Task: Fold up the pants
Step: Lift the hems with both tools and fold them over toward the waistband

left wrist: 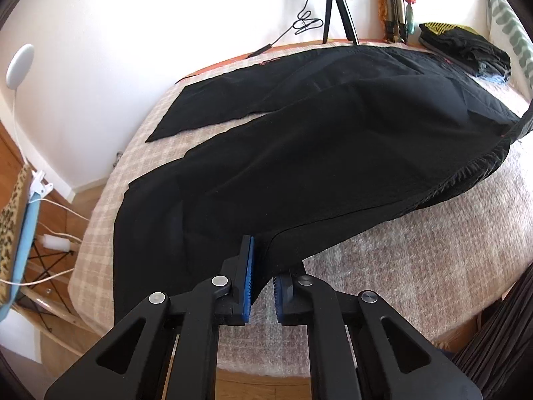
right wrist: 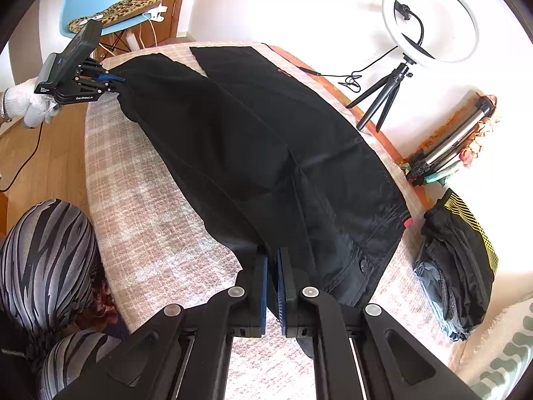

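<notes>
Black pants lie spread across a table covered in a pale checked cloth. At nine o'clock in the right wrist view, the left gripper is clenched on the near leg's outer edge, low down toward the hem, and lifts it. At six o'clock in that view, the right gripper is clamped on the same leg's edge at the waistband end. The far leg rests flat toward twelve o'clock.

The step in hand appears to be folding the near leg over the far one. Doing it well likely means keeping the edge taut between both grippers and carrying it across evenly, so that hems and seams meet.

The far table edge, at one o'clock, has a ring light tripod close behind it. A stack of folded dark clothes sits at three o'clock, just beside the waistband. Bare cloth at seven o'clock gives open room.
</notes>
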### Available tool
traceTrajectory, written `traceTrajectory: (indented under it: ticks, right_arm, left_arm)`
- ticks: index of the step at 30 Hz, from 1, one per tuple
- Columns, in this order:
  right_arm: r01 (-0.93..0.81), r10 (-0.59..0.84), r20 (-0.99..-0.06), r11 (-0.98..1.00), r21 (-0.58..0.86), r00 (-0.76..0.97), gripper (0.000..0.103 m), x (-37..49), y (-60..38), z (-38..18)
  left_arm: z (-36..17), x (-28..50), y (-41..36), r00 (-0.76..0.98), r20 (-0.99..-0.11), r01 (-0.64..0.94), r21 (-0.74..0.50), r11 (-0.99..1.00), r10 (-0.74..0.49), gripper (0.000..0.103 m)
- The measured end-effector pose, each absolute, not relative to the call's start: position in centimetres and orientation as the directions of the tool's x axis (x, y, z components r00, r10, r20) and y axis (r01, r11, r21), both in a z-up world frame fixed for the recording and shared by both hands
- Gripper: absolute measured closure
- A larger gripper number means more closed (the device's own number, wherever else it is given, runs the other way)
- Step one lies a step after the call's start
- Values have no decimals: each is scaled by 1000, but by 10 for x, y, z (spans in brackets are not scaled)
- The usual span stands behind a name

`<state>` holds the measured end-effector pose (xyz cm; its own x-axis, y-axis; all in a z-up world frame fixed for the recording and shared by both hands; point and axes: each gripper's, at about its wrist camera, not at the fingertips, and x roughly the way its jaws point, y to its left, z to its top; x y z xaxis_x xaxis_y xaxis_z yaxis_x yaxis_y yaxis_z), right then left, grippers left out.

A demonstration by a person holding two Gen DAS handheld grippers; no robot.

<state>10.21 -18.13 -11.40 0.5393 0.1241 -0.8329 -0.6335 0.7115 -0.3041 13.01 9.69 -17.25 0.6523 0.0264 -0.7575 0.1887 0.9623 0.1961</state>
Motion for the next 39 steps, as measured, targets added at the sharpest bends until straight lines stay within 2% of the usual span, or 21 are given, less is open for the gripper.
traceTrajectory:
  ticks: [7, 15, 18, 26, 31, 39]
  right_arm:
    - [-586, 114, -782, 729, -353, 613, 102, 104, -181, -92]
    - [-490, 59, -700, 756, -435, 712, 102, 142, -189, -53]
    - [-450, 37, -671, 768, -455, 741, 102, 173, -193, -38]
    - [-402, -27, -676, 786, -469, 736, 102, 280, -204, -46]
    - [-406, -51, -744, 811, -420, 666, 102, 346, -215, -85]
    - [-416, -127, -802, 802, -429, 583, 102, 412, -224, -161]
  left_arm:
    - [-129, 145, 107, 765, -644, 93, 135, 986, 16, 100]
    - [-69, 192, 98, 845, -535, 96, 180, 979, 16, 101]
    - [-55, 222, 90, 854, -520, 100, 222, 970, 31, 101]
    - [-57, 310, 70, 828, -557, 132, 311, 941, 68, 101]
    - [-78, 355, 61, 779, -623, 178, 326, 929, 69, 101]
    - [-123, 410, 47, 706, -697, 237, 394, 888, 121, 101]
